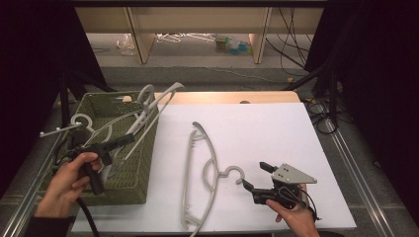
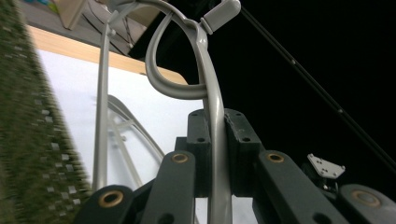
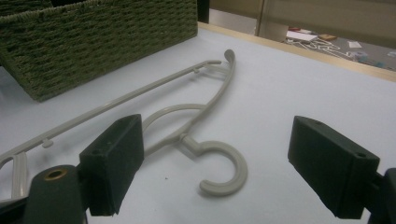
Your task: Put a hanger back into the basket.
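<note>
the left tongs (image 1: 129,138) clenched a grey hanger (image 1: 153,106) slanting up over the basket (image 1: 133,190), while the right tongs (image 1: 257,176) stood released right of it, beside the flat hanger (image 1: 210,163).

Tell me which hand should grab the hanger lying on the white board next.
Right. The right gripper hovers open beside the hook of the flat hanger, while the left gripper is shut on another hanger over the basket.

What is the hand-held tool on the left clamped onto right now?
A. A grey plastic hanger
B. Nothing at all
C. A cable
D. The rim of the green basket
A: in the left gripper view the left gripper's fingers are shut on the bar of a grey hanger, lifted over the green basket.
</note>
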{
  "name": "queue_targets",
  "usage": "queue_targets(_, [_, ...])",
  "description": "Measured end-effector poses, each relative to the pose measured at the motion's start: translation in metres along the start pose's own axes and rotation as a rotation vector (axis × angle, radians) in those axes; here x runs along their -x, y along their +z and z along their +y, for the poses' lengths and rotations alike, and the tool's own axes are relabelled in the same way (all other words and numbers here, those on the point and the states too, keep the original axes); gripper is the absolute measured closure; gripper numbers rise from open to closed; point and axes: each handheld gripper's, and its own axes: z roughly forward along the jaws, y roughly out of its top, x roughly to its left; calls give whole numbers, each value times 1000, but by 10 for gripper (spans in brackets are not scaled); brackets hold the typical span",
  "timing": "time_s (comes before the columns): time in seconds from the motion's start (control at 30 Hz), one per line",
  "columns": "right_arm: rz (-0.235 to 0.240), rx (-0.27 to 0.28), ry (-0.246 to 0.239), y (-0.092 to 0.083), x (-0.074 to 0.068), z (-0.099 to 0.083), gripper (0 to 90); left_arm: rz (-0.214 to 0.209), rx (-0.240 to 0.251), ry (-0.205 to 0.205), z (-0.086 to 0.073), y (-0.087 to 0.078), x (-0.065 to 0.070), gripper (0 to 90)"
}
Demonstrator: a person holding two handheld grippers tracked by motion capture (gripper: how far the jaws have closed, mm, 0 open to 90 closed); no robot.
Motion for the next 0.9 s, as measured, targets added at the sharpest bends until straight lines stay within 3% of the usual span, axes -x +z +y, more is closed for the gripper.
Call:
queue_targets(0.33, [0,1,-20,2,1,1,194,75,-6,26,21,-33,-6,809])
queue_targets(0.57, [19,3,1,4,0,0,194,130,-8,20,22,-50,-17,809])
queue_targets(0.6, [3,-3,-17,3,1,1,194,136,-11,18,22,-55,-20,809])
queue_targets(0.73, [-3,-22,-18,3,1,1,193,146,-19,15,21,-62,-25,809])
queue_targets(0.9, [3,-2,-11,6,0,0,194,182,-28,7,22,-72,-31,809])
